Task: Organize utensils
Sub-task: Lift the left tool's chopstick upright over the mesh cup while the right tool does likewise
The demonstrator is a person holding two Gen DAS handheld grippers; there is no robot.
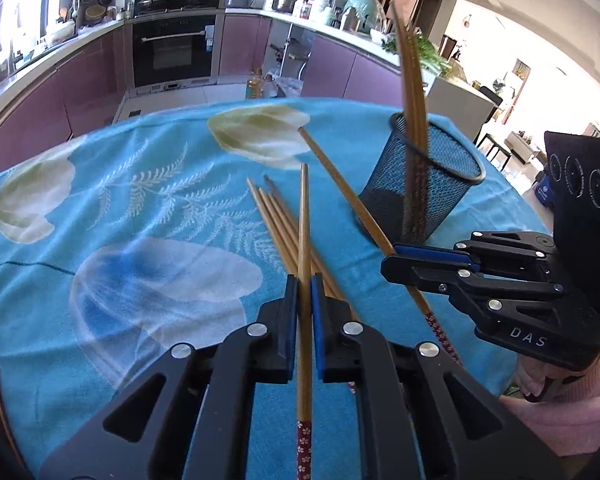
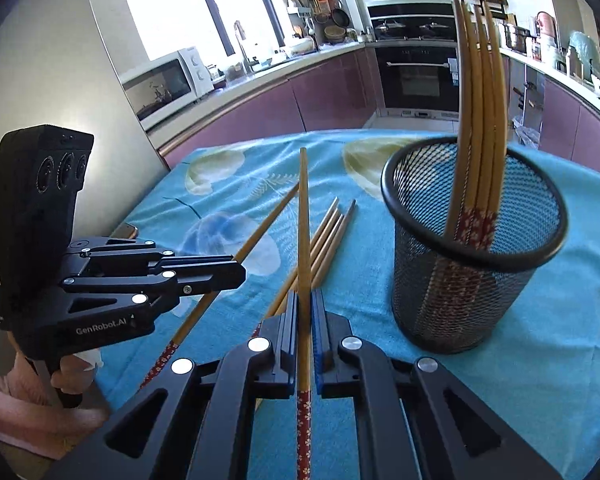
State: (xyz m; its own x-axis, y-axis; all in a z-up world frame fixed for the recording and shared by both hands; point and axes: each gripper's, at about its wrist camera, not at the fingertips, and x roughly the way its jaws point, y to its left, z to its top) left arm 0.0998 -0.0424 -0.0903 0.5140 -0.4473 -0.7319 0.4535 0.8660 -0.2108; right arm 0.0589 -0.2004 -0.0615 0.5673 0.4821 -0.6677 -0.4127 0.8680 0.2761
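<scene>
Kitchen counters, an oven and purple cabinets are curving behind a table draped in a blue floral cloth (image 1: 148,184), where I am working both handheld claws. I am clamping the left gripper (image 1: 305,292) on one bamboo chopstick (image 1: 304,240), and the right gripper (image 2: 305,300) is likewise clenched on a second chopstick (image 2: 303,220); each stick is running forward between the pads with its red patterned end trailing back toward the camera. A black mesh cup (image 2: 476,264) is standing upright to the right, already holding several chopsticks (image 2: 480,120), patterned ends down. A small loose bunch (image 1: 280,224) is lying on the cloth just beside my held sticks. To do this step well, I judge I should be carrying each stick above the rim, tipping it near upright with the patterned end down, and letting go only once that end is inside, taking one hand at a time so the sticks are not crossing. Hard to make out: how many loose sticks are remaining, since they overlap, and whether my held sticks are touching them.
</scene>
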